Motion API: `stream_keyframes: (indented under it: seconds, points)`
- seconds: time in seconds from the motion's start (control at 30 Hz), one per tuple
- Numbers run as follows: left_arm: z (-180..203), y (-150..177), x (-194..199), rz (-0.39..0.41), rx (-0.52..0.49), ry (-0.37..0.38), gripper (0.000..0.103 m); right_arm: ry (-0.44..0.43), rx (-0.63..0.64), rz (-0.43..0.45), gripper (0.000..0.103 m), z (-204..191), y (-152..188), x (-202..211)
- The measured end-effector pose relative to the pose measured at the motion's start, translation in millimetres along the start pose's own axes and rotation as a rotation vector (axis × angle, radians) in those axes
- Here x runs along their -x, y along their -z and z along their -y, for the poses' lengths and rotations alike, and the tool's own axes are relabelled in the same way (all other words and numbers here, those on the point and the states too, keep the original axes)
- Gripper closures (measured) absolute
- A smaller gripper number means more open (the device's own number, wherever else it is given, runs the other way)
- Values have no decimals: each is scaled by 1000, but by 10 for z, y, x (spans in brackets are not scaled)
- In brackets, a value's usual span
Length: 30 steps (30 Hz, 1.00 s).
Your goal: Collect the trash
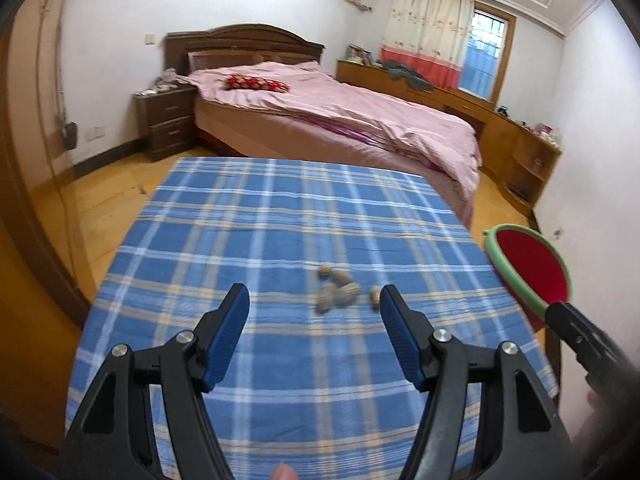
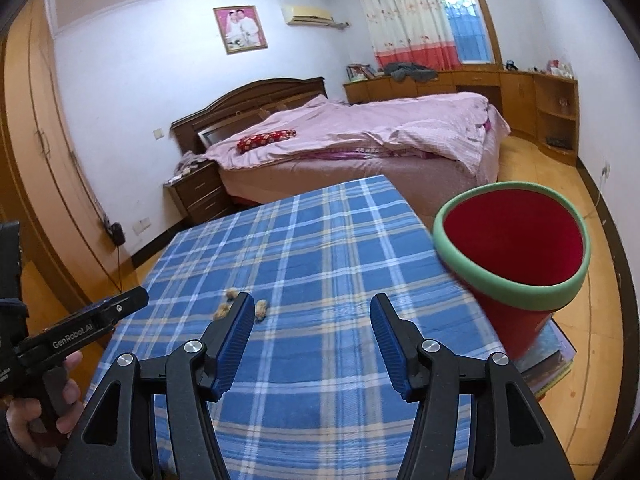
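Note:
Several small tan nut shells (image 1: 336, 290) lie in a loose cluster on the blue plaid tablecloth (image 1: 260, 220). My left gripper (image 1: 314, 300) hovers just short of them, open and holding nothing; the shells show between and just beyond its blue pads. A red bin with a green rim (image 2: 512, 248) stands past the table's right edge on a stack of flat things (image 2: 556, 356). My right gripper (image 2: 312, 308) is open and empty above the cloth, left of the bin. The shells (image 2: 240, 306) sit by its left fingertip. The bin (image 1: 532, 268) also shows at the right of the left wrist view.
Beyond the table is a bed with a pink cover (image 1: 340, 120), with a dark nightstand (image 1: 168, 120) to its left. A wooden desk unit (image 2: 520, 92) runs along the far wall. A wardrobe (image 2: 36, 140) stands to the left. A hand (image 2: 40, 412) holds the left gripper's handle.

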<state>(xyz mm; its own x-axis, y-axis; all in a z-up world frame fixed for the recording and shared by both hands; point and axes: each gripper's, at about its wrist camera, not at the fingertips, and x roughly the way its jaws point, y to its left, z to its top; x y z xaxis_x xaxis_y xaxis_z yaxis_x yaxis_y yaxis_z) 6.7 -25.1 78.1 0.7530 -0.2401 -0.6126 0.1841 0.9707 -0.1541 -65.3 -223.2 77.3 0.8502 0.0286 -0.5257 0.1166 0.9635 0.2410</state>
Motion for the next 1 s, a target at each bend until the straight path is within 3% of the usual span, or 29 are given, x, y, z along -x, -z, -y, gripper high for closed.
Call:
stream_keyframes:
  seconds: [0.3,1.0]
  points:
    - [-88,274,-7,39,-11,-102,36,2,43,42,35,-174,214,-32]
    - [5,388,-87,52,-30,-116,36,30,31,52,35,-80,383,-48]
